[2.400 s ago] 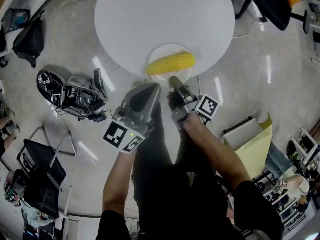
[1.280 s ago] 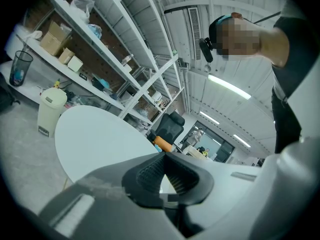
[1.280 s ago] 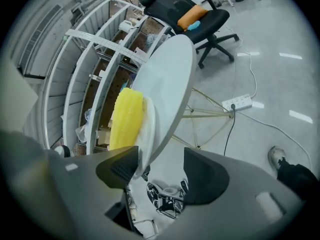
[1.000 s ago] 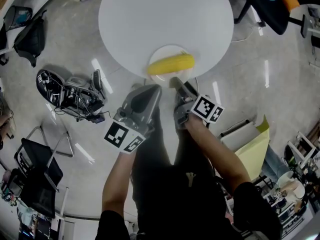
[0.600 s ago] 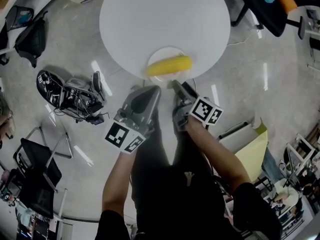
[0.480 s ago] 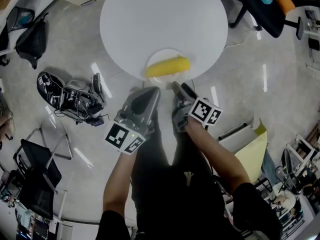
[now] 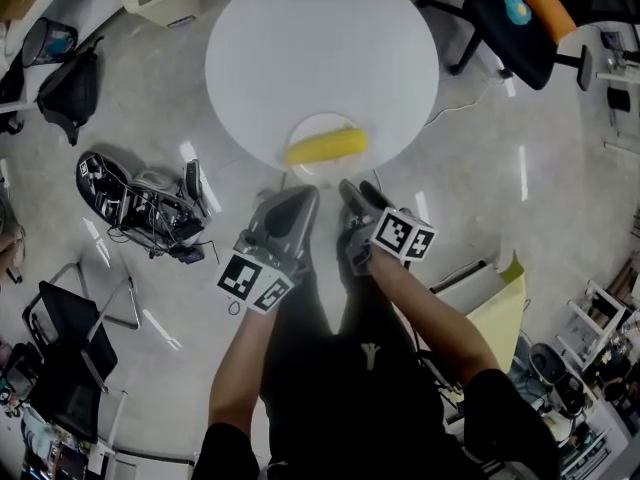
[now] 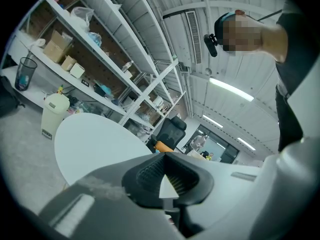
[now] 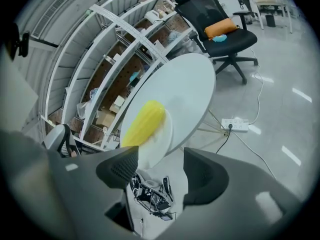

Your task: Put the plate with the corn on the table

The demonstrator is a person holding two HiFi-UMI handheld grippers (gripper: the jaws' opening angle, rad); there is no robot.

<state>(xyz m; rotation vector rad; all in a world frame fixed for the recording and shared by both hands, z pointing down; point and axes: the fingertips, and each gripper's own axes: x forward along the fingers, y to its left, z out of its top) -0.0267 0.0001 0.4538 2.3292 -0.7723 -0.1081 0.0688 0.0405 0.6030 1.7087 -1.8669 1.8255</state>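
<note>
At lower centre, the left hand-held gripper (image 7: 303,200) has its jaws pressed together on nothing, and the right hand-held gripper (image 7: 354,190) gapes wide and empty. Just beyond, the plate (image 7: 303,130) rests at the near edge of the white counter (image 7: 320,38), with the corn (image 7: 327,146) hiding its middle.

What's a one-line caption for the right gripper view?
Right gripper, jaws open and empty, facing the plate with the corn at the round white table edge.

Part of the plate (image 9: 161,134) lies hidden behind the right claw (image 9: 160,160).
</note>
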